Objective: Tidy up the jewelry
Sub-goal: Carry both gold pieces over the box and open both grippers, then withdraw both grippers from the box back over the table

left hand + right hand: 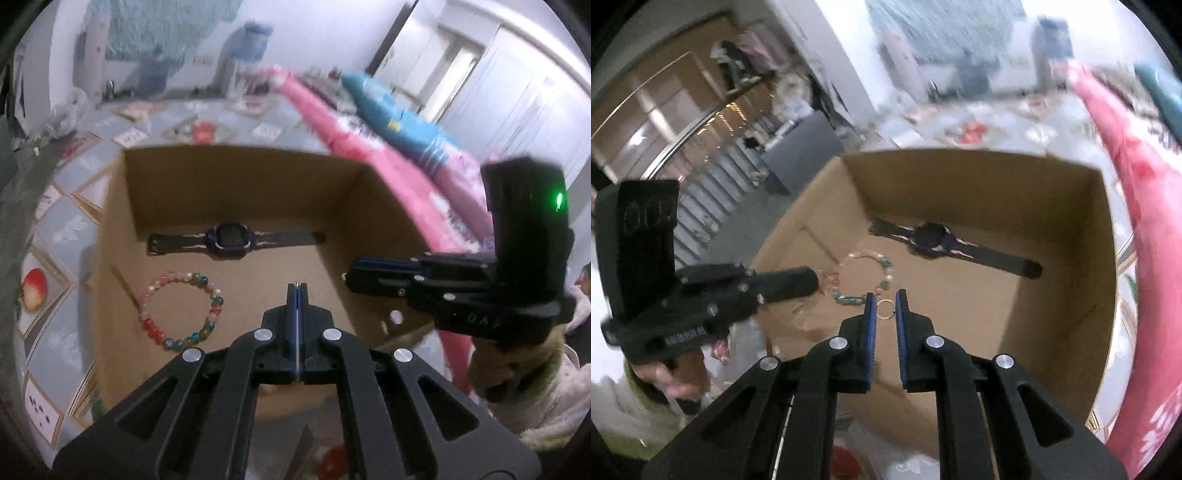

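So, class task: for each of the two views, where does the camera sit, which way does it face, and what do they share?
Left wrist view: sits on the left gripper, jaws shut on nothing, facing down into the box; the right gripper and its hand show at the right.
Right wrist view: sits on the right gripper, which pinches a ring, facing down into the box; the left gripper shows at the left.
Shared: box, watch and bracelet.

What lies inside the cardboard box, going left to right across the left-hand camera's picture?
Beaded bracelet → purple watch → tip of the right tongs, all inside the cardboard box.
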`<state>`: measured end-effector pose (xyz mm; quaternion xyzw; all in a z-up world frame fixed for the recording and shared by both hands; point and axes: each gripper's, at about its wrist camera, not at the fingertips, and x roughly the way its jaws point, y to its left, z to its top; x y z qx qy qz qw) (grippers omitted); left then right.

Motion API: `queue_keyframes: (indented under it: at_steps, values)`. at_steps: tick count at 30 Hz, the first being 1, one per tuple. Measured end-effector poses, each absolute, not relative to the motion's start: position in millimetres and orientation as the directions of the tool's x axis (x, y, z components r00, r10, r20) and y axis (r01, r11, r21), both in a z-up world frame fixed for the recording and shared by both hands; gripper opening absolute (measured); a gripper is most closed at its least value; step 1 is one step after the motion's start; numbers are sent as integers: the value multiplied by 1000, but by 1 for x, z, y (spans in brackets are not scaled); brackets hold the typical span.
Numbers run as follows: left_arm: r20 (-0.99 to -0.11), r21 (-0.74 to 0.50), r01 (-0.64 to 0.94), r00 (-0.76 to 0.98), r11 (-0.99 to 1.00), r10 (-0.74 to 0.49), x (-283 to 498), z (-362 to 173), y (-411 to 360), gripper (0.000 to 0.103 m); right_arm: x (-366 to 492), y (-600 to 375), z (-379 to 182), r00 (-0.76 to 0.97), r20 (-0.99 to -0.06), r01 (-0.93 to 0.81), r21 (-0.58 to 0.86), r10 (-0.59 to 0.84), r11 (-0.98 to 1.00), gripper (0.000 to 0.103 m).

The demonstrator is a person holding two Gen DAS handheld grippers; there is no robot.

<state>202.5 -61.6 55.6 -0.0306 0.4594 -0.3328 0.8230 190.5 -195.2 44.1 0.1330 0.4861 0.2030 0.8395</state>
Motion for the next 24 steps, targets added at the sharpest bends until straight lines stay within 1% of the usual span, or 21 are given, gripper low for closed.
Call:
queue_keyframes:
  at_steps: [2, 4, 6, 7, 9, 11, 16, 19, 21, 23, 24]
  values:
    - [-756, -361, 519, 324, 775, -569, 215, 48, -74, 0, 204, -200, 34, 411, -776, -178, 446, 478, 877, 11]
    - [-774, -349, 509, 317, 787, -548, 223, 41, -81, 0, 214, -202, 30, 401, -790, -164, 437, 464, 884, 11]
    - [-793, -343, 496, 303, 797, -529, 231, 35, -88, 3, 218, -202, 28, 398, -795, -151, 435, 457, 888, 11]
    - [-794, -341, 492, 304, 801, -526, 233, 34, -90, 4, 219, -204, 28, 402, -792, -145, 441, 460, 886, 11]
    - [-796, -334, 491, 311, 805, -520, 234, 32, -91, 12, 224, -205, 26, 410, -786, -138, 448, 462, 884, 12]
    - [-792, -325, 491, 326, 808, -516, 234, 33, -90, 16, 224, -209, 27, 427, -777, -135, 451, 462, 882, 12]
    - [-783, -317, 473, 358, 822, -508, 230, 39, -81, 17, 216, -220, 37, 483, -743, -136, 460, 464, 878, 12]
    - [-770, -318, 470, 378, 823, -513, 224, 45, -75, 20, 204, -227, 46, 519, -712, -138, 476, 473, 869, 12]
    - [-751, -319, 474, 401, 821, -524, 215, 52, -68, 22, 193, -232, 52, 537, -695, -138, 485, 477, 863, 16]
    - [-735, -318, 481, 420, 817, -533, 204, 60, -63, 23, 177, -236, 60, 565, -673, -143, 490, 477, 860, 23]
    - [-722, -317, 487, 431, 813, -540, 197, 64, -58, 25, 171, -238, 62, 572, -666, -147, 490, 478, 859, 24]
